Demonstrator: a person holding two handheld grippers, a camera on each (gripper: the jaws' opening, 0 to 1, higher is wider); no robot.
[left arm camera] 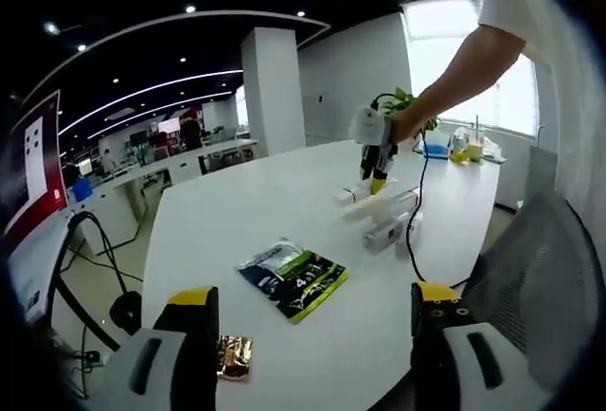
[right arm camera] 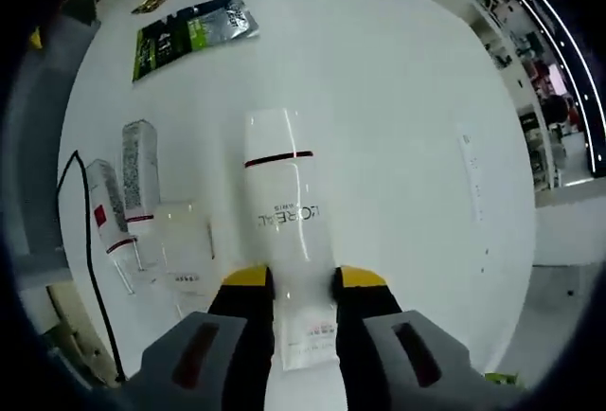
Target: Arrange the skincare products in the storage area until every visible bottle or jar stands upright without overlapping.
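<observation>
Bottles: I am counting four on the table, my right hand-held gripper clamping one white bottle; three others are lying beside it; my left hand-held gripper is gaping empty.

- Setting: open-plan office.
- Evidence: rows of desks with monitors, recessed ceiling light strips, white structural column, large white meeting table, mesh office chair.

Your left gripper hangs with jaws apart over the white table; ahead, your right gripper meets the white bottles
</observation>
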